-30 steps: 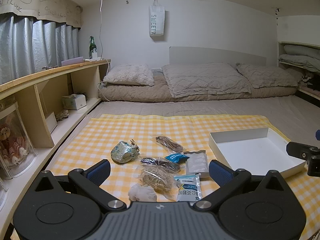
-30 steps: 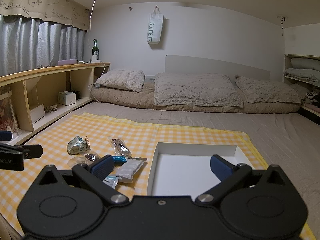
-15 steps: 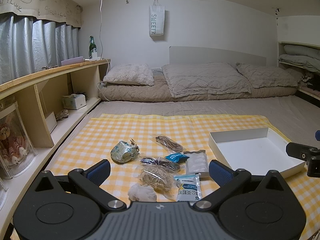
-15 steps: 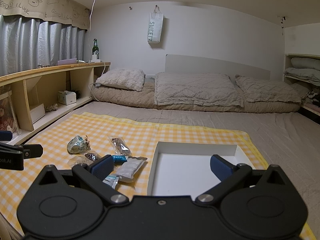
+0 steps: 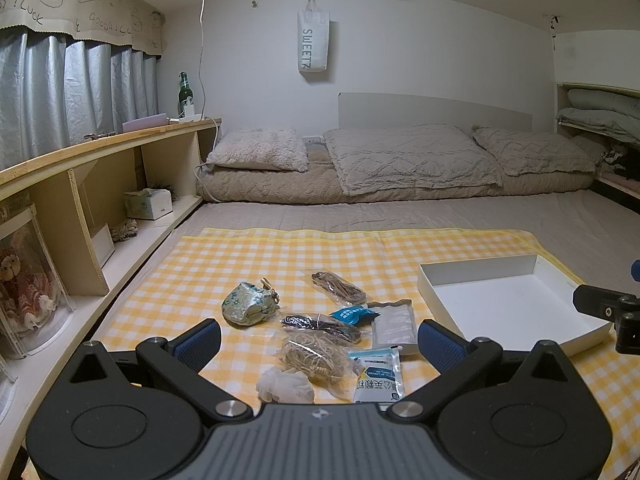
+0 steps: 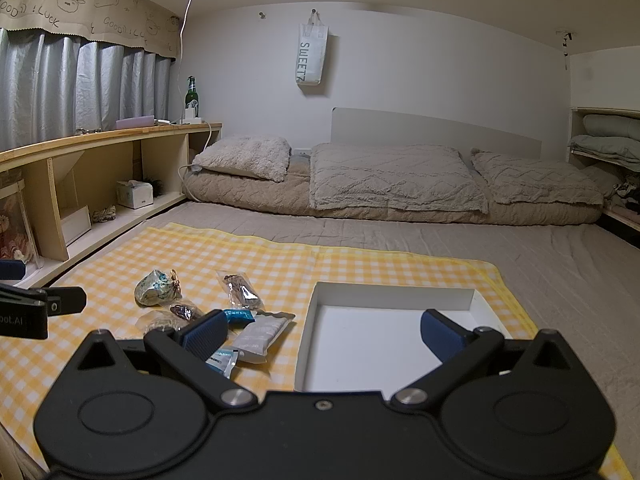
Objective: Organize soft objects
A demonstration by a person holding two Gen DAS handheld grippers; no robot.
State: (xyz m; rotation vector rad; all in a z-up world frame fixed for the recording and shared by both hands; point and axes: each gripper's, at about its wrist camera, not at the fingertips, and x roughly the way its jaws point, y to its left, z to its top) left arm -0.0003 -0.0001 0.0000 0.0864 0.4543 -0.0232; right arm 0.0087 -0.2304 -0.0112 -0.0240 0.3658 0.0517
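Hovering spread wide, both grippers (image 5: 319,338) (image 6: 322,330) face crinkly plastic packets (image 5: 390,322) beside a rectangular white tray (image 6: 394,300).

Checked cloth (image 5: 248,256) lies on bed; pile of small packets on it, tray (image 5: 476,272) at 3 o'clock of pile, apart. Within pile: pouch (image 5: 248,309) at 10 o'clock, cord packet (image 5: 338,287) at 12, fibre bag (image 5: 314,358) centre, tissue wad (image 5: 285,385) at 6. Pillows (image 5: 408,156) behind at 12, shelf unit (image 5: 80,184) at 9
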